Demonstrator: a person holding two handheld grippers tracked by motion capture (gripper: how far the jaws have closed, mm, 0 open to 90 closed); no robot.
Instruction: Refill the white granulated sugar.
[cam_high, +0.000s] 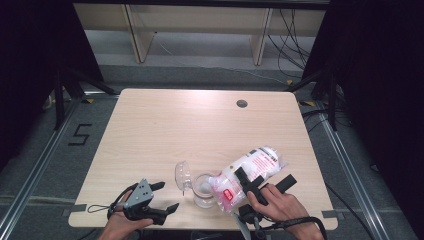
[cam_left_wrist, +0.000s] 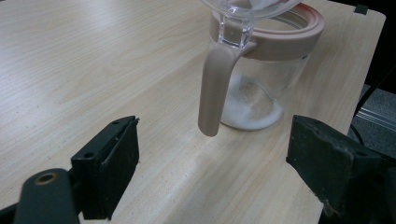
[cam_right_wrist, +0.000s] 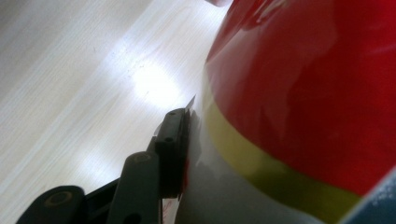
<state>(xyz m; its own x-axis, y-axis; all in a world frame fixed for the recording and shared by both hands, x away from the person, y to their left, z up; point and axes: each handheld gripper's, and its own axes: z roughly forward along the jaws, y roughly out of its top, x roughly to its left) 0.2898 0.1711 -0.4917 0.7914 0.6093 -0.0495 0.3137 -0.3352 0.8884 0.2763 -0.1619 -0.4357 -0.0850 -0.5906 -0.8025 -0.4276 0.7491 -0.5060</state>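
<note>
Left claw (cam_high: 166, 197) open and low, right claw (cam_high: 265, 185) clamped, tilted forward.

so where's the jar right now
In the high view the jar stands near the table's front edge, between the two hand-held grippers, under the tilted bag's mouth.

From my end, the right gripper (cam_high: 265, 187) view is blocked: bag (cam_right_wrist: 303, 107) sits so close it's just red, yellow and white blur, print unreadable, and its far jaw is hidden behind it. In the high view the bag's mouth covers part of the jar (cam_high: 204, 191), so I can't tell if they touch. Left gripper (cam_high: 162, 197) view cuts the jar's lid (cam_left_wrist: 247, 7) off at the top edge; the jar's right side is partly behind a jaw. Both forearms are cut by the bottom edge in the high view. Bag text is too small to read there.
</note>
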